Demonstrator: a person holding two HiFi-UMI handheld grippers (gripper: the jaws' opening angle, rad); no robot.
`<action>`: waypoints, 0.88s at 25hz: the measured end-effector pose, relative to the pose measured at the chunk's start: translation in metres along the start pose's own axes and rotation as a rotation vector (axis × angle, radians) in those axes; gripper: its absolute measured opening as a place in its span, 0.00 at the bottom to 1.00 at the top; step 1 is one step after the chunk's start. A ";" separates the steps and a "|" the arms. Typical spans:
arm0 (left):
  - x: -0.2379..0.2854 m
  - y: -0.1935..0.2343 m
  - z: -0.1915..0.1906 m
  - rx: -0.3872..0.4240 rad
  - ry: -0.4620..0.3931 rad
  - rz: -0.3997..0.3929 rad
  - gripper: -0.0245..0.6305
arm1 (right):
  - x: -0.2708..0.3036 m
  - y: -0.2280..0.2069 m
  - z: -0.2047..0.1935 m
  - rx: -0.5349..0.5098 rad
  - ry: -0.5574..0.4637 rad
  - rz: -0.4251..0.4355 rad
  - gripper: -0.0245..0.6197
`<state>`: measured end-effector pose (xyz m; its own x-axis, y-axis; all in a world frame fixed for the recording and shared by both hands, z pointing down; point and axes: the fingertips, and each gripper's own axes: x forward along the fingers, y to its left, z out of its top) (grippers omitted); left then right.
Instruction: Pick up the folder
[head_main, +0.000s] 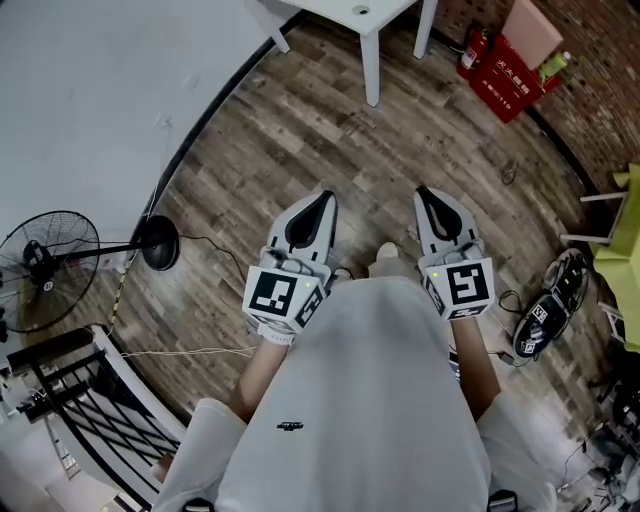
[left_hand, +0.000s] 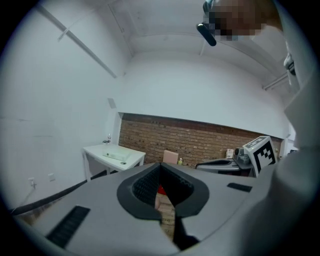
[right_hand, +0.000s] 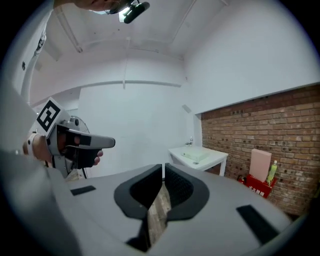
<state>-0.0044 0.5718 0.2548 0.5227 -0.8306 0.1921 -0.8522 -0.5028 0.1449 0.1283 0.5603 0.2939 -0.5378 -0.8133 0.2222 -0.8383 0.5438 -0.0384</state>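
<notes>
White table (left_hand: 97, 149): held pale flat item (left_hand: 119, 156), perhaps the folder.
Handling: likely light, bendy; edge pinch advised.
Left gripper (head_main: 324, 197), right gripper (head_main: 423, 192): jaws were pressed together, empty.

table (head_main: 371, 62) ahead; fan (head_main: 47, 267) left; crate (head_main: 502, 78) right of table, by brick wall (head_main: 598, 62).

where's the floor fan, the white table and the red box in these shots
floor fan (head_main: 50, 268), head view, on the middle of its round wire grille
white table (left_hand: 93, 150), left gripper view, on a bare part of the tabletop
red box (head_main: 505, 82), head view, on its printed front face
</notes>
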 end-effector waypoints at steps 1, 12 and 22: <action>0.009 -0.006 0.000 0.008 0.005 -0.004 0.07 | -0.001 -0.011 -0.002 0.018 -0.015 -0.001 0.05; 0.071 -0.026 0.004 -0.023 0.047 -0.008 0.07 | -0.005 -0.080 -0.003 0.053 -0.067 -0.007 0.07; 0.107 0.001 0.024 -0.060 0.039 0.035 0.07 | 0.001 -0.125 0.006 0.067 -0.099 -0.073 0.06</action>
<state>0.0504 0.4769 0.2523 0.4942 -0.8368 0.2354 -0.8676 -0.4575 0.1951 0.2320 0.4904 0.2929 -0.4789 -0.8683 0.1293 -0.8777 0.4705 -0.0912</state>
